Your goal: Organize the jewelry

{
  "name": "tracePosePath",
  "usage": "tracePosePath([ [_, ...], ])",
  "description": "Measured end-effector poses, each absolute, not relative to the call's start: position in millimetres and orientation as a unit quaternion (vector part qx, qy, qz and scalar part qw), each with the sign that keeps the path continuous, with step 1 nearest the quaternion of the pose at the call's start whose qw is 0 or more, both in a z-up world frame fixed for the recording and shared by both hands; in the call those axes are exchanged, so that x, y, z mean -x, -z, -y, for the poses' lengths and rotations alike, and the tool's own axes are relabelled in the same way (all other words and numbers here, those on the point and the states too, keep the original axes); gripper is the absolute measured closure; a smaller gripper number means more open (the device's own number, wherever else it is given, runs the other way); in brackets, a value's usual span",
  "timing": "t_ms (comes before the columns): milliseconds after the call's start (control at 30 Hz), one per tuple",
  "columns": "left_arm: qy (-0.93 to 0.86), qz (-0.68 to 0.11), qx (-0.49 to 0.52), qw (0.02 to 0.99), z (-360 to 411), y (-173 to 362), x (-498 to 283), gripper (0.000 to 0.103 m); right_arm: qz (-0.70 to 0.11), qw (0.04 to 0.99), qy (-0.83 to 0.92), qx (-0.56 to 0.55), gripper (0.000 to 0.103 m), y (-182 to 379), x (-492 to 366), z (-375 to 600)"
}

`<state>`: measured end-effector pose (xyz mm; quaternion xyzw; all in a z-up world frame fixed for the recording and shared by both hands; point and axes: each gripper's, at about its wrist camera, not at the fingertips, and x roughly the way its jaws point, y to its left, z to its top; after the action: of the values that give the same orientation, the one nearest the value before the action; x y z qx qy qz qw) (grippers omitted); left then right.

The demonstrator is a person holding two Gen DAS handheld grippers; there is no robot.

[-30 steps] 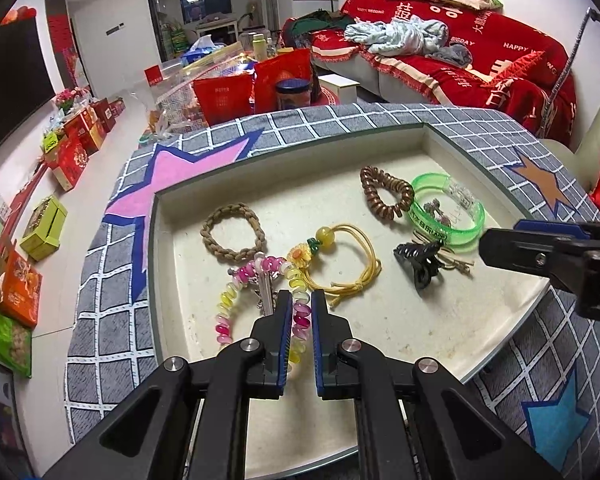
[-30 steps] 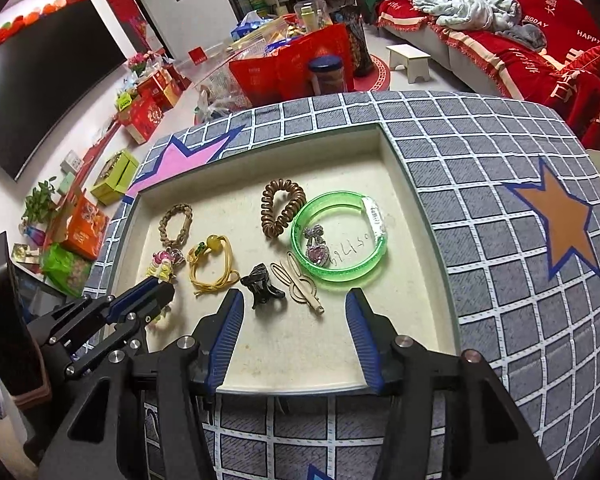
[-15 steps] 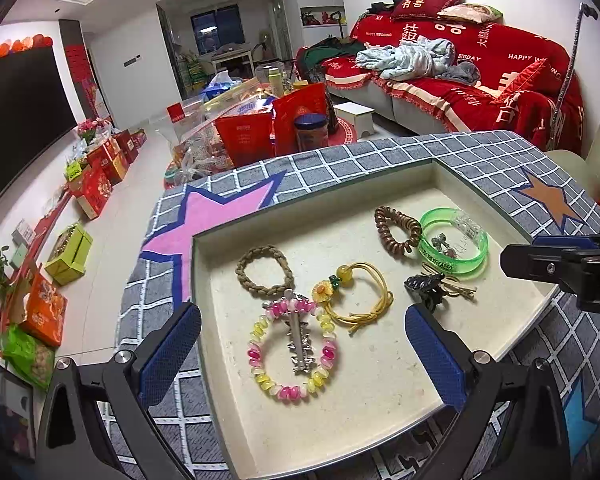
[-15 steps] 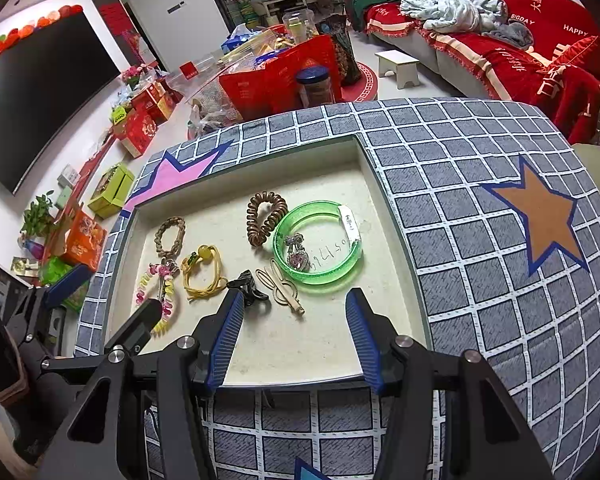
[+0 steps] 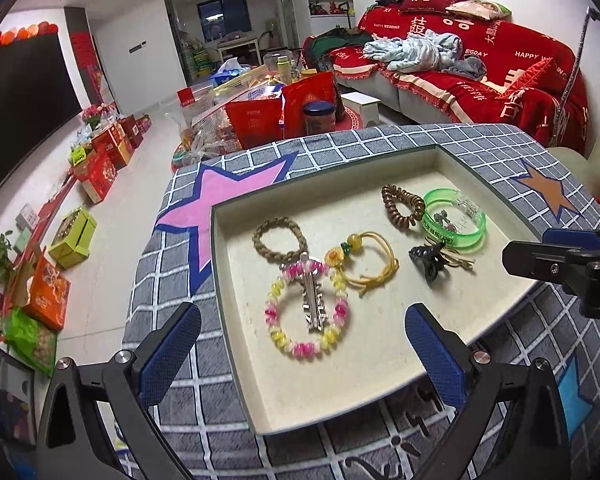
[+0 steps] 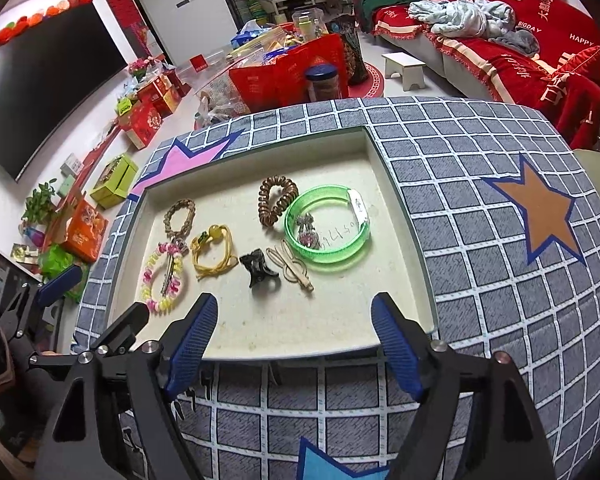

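Note:
A recessed cream tray [image 5: 340,376] [image 6: 300,332] in the padded grey table holds the jewelry. A pink-yellow bead bracelet [image 5: 276,332] [image 6: 150,276] lies with a silver hair clip [image 5: 314,300] inside it. Beside them lie a braided brown band [image 5: 278,236], a yellow cord bracelet [image 5: 374,264] [image 6: 214,248], a brown coil tie [image 5: 402,208] [image 6: 276,198], a green bangle [image 5: 454,224] [image 6: 326,230], a black claw clip [image 5: 428,258] [image 6: 258,268] and a gold clip [image 6: 294,268]. My left gripper [image 5: 300,354] is open and empty above the tray's near left. My right gripper [image 6: 296,342] is open and empty at the near edge.
The table top is a grey checked cover with a pink star [image 5: 228,196] and an orange star [image 6: 538,208]. Red gift bags [image 5: 284,116] stand beyond the far edge. Boxes [image 5: 74,232] line the floor at left. A red sofa [image 5: 480,68] is at the right.
My left gripper opened, let go of the silver hair clip on the bead bracelet, and drew back and up. My right gripper pulled back slightly from the tray.

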<state>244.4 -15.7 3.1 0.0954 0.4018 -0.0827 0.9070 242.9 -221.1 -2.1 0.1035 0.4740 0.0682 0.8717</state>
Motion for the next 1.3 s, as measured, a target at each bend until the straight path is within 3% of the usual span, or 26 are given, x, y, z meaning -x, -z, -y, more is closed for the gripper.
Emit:
tracePosePath([
  [133, 0.087, -0.406, -0.076, 0.907, 11, -3, -233, 0.000, -0.461, 0.880, -0.060, -0.095, 0.015, 0, -230, 223],
  [167, 0.084, -0.407, -0.071, 0.907, 9, -4, -230, 0.000, -0.459, 0.881, -0.060, -0.096, 0.012, 0, -227, 223],
  [200, 0.082, -0.408, -0.065, 0.907, 7, -4, -228, 0.000, -0.459, 0.881, -0.060, -0.100, 0.001, 1, -224, 225],
  [1300, -0.003, -0.370, -0.005, 0.929, 12, 8, -141, 0.000, -0.364, 0.931, -0.016, -0.029, 0.000, 8, -138, 227],
])
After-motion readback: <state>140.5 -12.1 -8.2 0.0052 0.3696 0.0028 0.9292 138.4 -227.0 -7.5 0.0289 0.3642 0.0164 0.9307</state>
